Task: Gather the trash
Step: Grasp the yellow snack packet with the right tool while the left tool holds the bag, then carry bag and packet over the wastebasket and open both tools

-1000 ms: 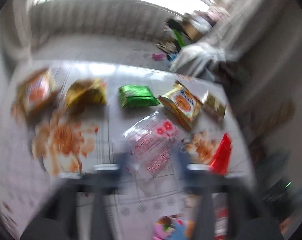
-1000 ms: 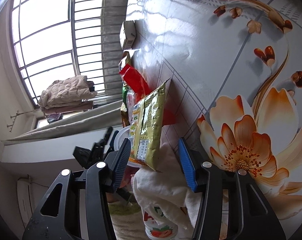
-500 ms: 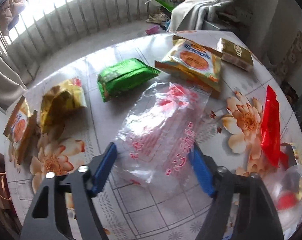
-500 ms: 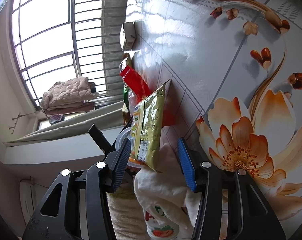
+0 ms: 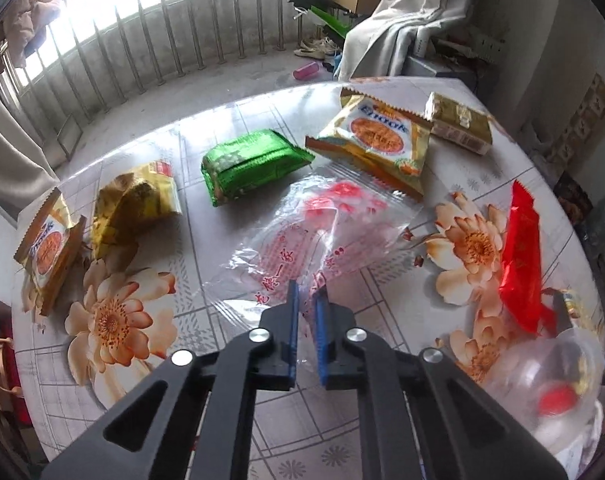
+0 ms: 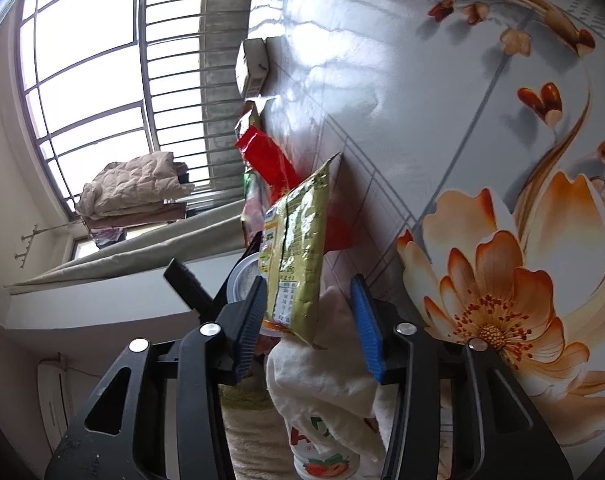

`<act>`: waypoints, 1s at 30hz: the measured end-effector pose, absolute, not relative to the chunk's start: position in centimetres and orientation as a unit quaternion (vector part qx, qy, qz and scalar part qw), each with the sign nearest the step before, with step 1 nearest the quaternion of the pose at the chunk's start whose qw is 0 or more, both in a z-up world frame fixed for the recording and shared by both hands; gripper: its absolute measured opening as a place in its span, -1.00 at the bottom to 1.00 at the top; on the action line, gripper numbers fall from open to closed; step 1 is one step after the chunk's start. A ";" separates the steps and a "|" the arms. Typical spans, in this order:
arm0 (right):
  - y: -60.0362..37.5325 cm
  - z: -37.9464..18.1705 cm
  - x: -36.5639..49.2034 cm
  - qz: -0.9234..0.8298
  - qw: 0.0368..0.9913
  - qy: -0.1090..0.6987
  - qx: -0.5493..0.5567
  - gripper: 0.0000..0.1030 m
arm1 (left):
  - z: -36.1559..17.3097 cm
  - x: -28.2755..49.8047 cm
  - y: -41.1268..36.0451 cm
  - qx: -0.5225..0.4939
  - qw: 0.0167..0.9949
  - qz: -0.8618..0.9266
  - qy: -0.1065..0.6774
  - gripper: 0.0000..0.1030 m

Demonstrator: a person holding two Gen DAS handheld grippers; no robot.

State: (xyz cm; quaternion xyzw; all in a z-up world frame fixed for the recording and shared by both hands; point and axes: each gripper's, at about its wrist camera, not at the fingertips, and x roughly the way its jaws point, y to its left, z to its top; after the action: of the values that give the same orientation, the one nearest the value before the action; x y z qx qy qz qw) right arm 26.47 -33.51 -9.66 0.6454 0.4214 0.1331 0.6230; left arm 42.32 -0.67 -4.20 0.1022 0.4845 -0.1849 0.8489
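Note:
In the left wrist view, my left gripper (image 5: 306, 298) is shut on the near edge of a clear plastic wrapper with red print (image 5: 318, 232), which lies on the flowered table (image 5: 238, 412). Around it lie a green packet (image 5: 250, 166), a crumpled gold packet (image 5: 136, 204), two orange-and-gold snack bags (image 5: 376, 140) (image 5: 46, 244), a gold box (image 5: 458, 122) and a red wrapper (image 5: 520, 264). In the right wrist view, my right gripper (image 6: 308, 308) is partly closed around a gold snack bag (image 6: 296, 248) and a white crumpled tissue (image 6: 326, 372).
A clear plastic bag or bowl with something red inside (image 5: 550, 396) sits at the table's near right edge. A yoghurt cup (image 6: 326, 460) shows below the right gripper. Beyond the table are a barred window (image 5: 162, 28), draped cloth (image 5: 402, 20) and floor clutter.
My left gripper has moved down to the clear wrapper and closed from wide open onto its near edge. The right gripper has barely moved.

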 end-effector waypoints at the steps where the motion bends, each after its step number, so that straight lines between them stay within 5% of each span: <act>1: -33.5 -9.7 26.5 0.132 0.624 0.421 0.645 -0.28 | -3.8 41.8 -0.5 0.099 0.851 -0.186 0.480 -0.90; 13: -34.0 -9.9 25.5 0.139 0.620 0.402 0.660 -0.91 | 1.2 37.6 3.4 0.031 0.877 -0.194 0.438 -0.94; 30: -35.9 -4.6 20.9 0.184 0.652 0.310 0.666 -0.96 | 11.9 26.0 3.3 -0.041 0.896 -0.282 0.341 -0.94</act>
State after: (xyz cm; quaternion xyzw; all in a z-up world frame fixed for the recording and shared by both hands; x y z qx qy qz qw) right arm 20.93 -35.95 -4.62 0.6664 0.3103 0.1842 0.6525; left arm 26.04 3.33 11.87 -0.0409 0.3411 -0.2816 0.8959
